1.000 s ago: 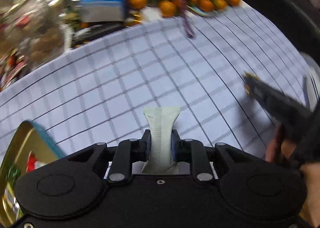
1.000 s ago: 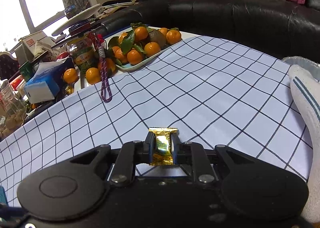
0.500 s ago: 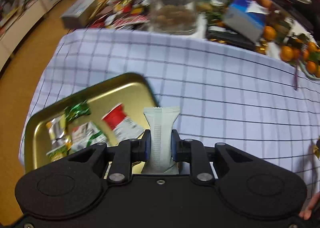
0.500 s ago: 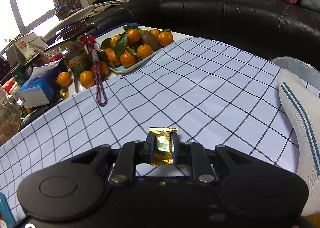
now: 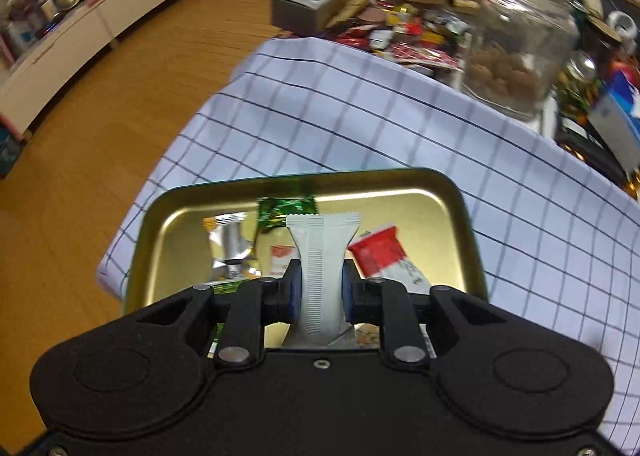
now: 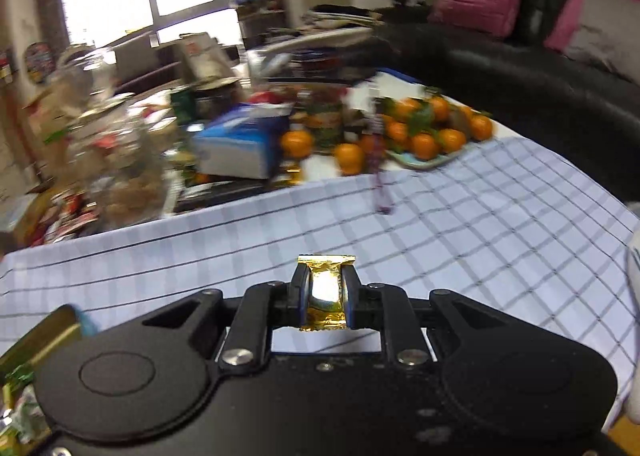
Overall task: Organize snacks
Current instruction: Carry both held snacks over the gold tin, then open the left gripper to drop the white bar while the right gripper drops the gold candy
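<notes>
While left gripper [image 5: 319, 292] clamps white sachet [image 5: 322, 256] above gold tray [image 5: 460, 200], drop into collected snacks looks next. Right gripper [image 6: 326, 296] pinches gold candy [image 6: 326, 288] over checked cloth [image 6: 480, 216], probably waiting turn; view blurred.

Snack packets held: two, one white crimped packet [image 5: 322, 256] and one gold foil packet [image 6: 326, 288]. Gold metal trays: one [image 5: 460, 208]. Packets visible in the tray: at least four, including one green [image 5: 286, 210], one red-and-white [image 5: 384, 256] and one silver [image 5: 232, 244].
</notes>
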Demonstrator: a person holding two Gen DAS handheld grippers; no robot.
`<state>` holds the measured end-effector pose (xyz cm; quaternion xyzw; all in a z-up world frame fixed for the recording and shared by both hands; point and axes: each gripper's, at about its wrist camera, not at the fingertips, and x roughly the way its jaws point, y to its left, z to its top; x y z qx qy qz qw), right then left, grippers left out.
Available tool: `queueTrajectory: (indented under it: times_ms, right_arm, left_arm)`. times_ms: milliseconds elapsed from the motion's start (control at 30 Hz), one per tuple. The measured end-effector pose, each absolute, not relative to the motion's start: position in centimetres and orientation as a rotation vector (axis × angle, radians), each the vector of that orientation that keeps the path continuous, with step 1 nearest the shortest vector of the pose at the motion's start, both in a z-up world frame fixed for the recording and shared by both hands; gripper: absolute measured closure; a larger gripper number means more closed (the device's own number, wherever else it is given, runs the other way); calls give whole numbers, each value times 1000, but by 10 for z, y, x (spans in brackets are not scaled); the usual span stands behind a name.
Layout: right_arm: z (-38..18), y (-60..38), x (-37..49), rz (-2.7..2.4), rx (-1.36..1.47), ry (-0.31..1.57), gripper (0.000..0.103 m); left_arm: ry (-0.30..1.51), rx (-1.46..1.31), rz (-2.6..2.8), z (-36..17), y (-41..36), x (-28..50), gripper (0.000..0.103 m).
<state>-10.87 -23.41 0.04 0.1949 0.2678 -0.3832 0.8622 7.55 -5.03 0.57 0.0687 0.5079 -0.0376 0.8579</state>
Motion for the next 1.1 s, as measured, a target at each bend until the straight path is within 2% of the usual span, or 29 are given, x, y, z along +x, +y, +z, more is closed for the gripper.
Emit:
queueTrajectory:
  times_ms: [433, 667, 867, 1100]
  right_arm:
    - [45, -118, -61, -343, 327, 538, 85]
    - [57, -121, -57, -268, 434, 547, 85]
    - [50, -142, -43, -253, 566, 577, 84]
    - [55, -138, -13, -224, 477, 609, 84]
  left_arm:
    - [1024, 71, 87, 17, -8, 91, 75]
    - [995, 30, 119, 31, 21, 89, 75]
    - [1063, -9, 192, 18, 35, 102, 73]
    - [1072, -10, 164, 16, 32, 100, 71]
